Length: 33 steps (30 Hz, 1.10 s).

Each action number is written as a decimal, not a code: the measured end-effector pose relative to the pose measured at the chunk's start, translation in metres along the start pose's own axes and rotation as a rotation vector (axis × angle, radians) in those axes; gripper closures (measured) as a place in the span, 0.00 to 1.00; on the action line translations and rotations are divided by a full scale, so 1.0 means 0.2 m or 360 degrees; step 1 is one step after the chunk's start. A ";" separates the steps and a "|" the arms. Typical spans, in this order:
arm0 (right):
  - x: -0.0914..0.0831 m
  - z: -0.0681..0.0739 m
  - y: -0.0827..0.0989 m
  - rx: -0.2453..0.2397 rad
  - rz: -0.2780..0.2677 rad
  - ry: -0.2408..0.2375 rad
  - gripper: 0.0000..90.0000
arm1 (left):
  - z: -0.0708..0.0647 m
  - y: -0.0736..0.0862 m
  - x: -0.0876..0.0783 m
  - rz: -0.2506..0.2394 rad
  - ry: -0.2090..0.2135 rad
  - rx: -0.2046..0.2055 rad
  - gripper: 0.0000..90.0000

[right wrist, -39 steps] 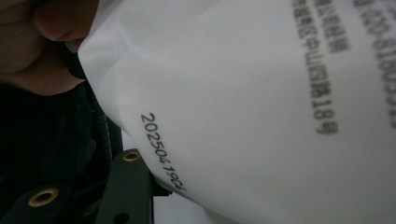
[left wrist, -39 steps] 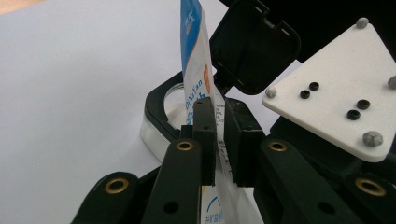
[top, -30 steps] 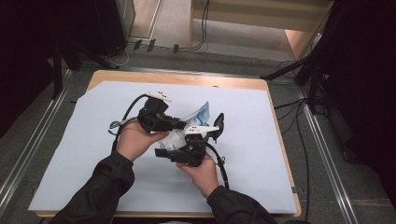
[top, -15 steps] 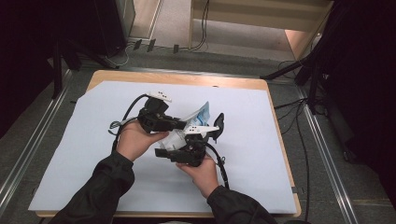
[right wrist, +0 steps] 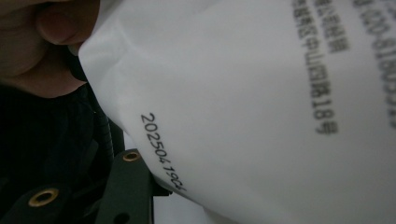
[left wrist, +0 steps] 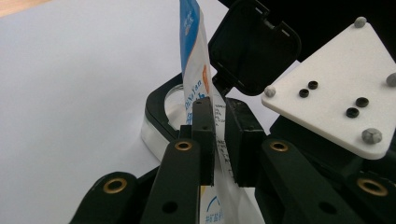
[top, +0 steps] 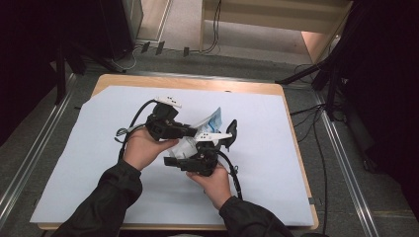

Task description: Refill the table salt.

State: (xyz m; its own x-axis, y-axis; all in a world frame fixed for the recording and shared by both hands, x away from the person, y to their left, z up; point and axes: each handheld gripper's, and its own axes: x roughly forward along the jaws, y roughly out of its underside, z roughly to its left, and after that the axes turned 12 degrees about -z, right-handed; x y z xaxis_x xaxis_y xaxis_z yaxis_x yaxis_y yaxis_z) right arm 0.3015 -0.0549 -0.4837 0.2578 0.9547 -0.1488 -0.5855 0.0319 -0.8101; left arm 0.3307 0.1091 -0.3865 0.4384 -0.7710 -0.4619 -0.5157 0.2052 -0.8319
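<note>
High view: both hands meet mid-table over the white sheet (top: 276, 163). Left gripper (top: 190, 132) points right, right gripper (top: 174, 162) sits just below it, pointing left. White-and-blue pouch (top: 211, 121) stands between them, its top poking up and right past the left gripper's tips. A black flip-lid container (top: 230, 131) sits just right of the pouch, near both grippers. Rest of the table is far from the fingers.

Left gripper view: jaws nearly together, pinching the pouch (left wrist: 198, 79) edge-on; the film runs upright between the pads, long axis straight up from the fingers (left wrist: 204, 135). Container (left wrist: 161, 105) lies just beyond the fingertips, its mouth open, black lid (left wrist: 252, 46) swung up to the right of the pouch. The right gripper's grey three-cornered plate (left wrist: 336, 88) crowds the right side, close to the lid.

Right gripper view: pouch (right wrist: 261, 107) fills the space right in front, printed back panel facing the camera, date code near the left finger (right wrist: 128, 186). Whether these jaws press on the film cannot be told. Likely next move is pouring into the container, so the lid and the plate are what could obstruct.
</note>
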 end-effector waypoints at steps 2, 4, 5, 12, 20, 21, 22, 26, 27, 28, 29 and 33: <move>0.00 0.00 0.00 -0.0003 -0.0003 0.0000 0.62 | 0.00 0.00 0.00 0.0000 0.0001 0.0000 0.93; 0.00 0.00 0.00 0.0002 -0.0002 0.0000 0.62 | 0.00 0.00 0.00 -0.0001 0.0000 0.0000 0.93; 0.00 0.00 0.00 0.0004 -0.0003 -0.0001 0.62 | 0.00 0.00 0.00 0.0000 0.0000 -0.0001 0.93; 0.00 0.00 0.00 0.0007 -0.0006 -0.0001 0.62 | 0.00 0.00 0.00 0.0002 -0.0002 -0.0002 0.92; 0.00 0.01 0.00 -0.0030 0.0007 0.0020 0.62 | -0.01 -0.01 -0.01 -0.0003 -0.0031 0.0021 1.00; 0.00 0.01 0.00 -0.0040 0.0008 0.0022 0.62 | -0.01 -0.01 -0.01 -0.0003 -0.0033 0.0019 1.00; 0.00 0.01 0.00 -0.0041 0.0007 0.0020 0.62 | -0.01 -0.01 -0.01 -0.0001 -0.0035 0.0019 1.00; 0.00 0.02 0.00 -0.0040 0.0011 0.0016 0.61 | -0.02 -0.01 -0.01 -0.0007 -0.0053 0.0026 1.00; 0.00 0.02 0.00 -0.0042 0.0012 0.0019 0.61 | -0.02 -0.01 -0.01 -0.0008 -0.0053 0.0026 1.00; 0.00 0.02 0.00 -0.0043 0.0012 0.0022 0.61 | -0.02 -0.01 -0.01 -0.0009 -0.0053 0.0027 1.00; 0.00 0.02 0.00 -0.0042 0.0011 0.0023 0.61 | -0.02 -0.01 -0.01 -0.0007 -0.0052 0.0029 1.00; 0.00 0.02 0.00 -0.0033 0.0007 0.0019 0.62 | -0.02 -0.01 -0.01 -0.0009 -0.0054 0.0029 1.00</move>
State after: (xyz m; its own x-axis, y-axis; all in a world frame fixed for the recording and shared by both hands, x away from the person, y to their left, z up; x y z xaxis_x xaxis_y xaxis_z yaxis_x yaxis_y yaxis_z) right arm 0.2990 -0.0531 -0.4822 0.2647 0.9511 -0.1594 -0.5706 0.0212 -0.8210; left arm 0.3280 0.1084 -0.3833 0.4662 -0.7513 -0.4671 -0.4997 0.2121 -0.8398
